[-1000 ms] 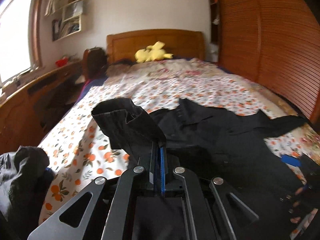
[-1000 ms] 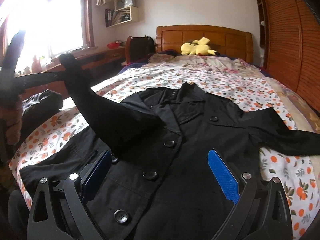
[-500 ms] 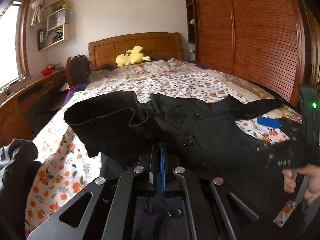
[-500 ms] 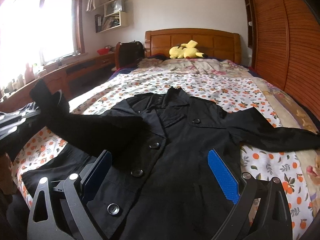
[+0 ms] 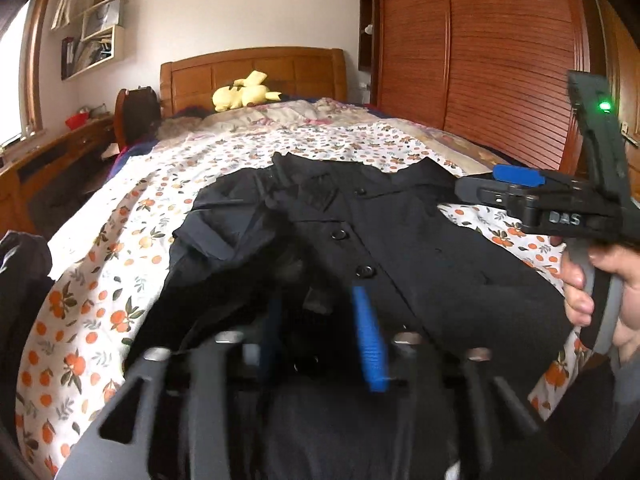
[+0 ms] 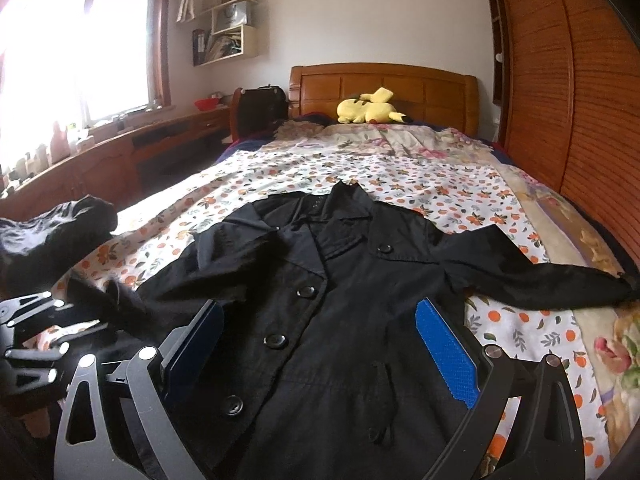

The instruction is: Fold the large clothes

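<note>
The left gripper (image 5: 320, 320) is opening over the coat (image 6: 340, 320)'s folded-in sleeve. The right gripper (image 6: 320, 344) gapes empty; the other sleeve (image 6: 540, 280) stretches away rightward, nearer it.

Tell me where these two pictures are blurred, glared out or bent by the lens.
Left wrist view: the left gripper is smeared by motion blur as its jaws open, while the black coat farther off stays fairly sharp. Right wrist view: the window is blown out white; the wardrobe curves with the fisheye lens; the right gripper is sharp.
</note>
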`<state>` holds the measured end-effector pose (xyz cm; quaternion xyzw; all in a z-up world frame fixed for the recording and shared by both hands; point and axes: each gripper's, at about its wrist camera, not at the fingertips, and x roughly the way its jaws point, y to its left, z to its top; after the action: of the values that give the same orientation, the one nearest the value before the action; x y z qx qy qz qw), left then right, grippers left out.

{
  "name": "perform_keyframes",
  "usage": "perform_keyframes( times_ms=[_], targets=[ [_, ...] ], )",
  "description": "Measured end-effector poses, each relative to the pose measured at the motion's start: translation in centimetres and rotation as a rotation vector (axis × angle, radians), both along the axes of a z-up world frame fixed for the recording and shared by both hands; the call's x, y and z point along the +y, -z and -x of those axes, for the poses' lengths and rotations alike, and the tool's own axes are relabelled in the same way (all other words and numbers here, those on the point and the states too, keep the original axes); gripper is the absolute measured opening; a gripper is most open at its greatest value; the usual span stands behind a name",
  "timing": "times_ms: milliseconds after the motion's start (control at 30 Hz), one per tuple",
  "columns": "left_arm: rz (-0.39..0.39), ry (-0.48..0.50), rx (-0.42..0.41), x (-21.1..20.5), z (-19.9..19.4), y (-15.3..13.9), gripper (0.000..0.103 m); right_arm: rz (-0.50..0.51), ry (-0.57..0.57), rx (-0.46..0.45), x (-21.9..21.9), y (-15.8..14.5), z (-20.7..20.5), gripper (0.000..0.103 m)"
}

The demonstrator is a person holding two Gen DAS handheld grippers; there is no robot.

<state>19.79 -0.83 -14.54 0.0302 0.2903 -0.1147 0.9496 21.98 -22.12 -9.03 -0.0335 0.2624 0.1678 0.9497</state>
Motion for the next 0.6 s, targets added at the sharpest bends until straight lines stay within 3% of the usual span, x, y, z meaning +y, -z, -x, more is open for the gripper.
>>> perform_keyframes(
  times_ms=[67, 100, 300, 433, 600],
  targets=[
    [0.006, 0.007, -0.008, 0.4, 1.0, 0.0, 0.069, 0.007, -0.01, 0.005, 0.6, 0.2, -0.1, 0.094],
    [0.011, 0.008, -0.011, 0.6, 1.4, 0.0, 0.071, 0.012, -0.017, 0.01, 0.9, 0.5, -0.1, 0.094],
    [0.04, -0.013, -0.03, 2.8, 2.8, -0.5, 0.076, 0.036, -0.064, 0.046, 3.5, 2.1, -0.5, 0.094],
    [0.044, -0.072, -0.07, 5.4, 3.1, -1.4, 0.096, 0.046, -0.117, 0.076, 5.8, 3.3, -0.3, 0.094],
    [0.05, -0.158, -0.094, 9.2, 3.3, -2.1, 0.101, 0.059, -0.21, 0.116, 9.4, 4.8, 0.3, 0.088]
  ],
)
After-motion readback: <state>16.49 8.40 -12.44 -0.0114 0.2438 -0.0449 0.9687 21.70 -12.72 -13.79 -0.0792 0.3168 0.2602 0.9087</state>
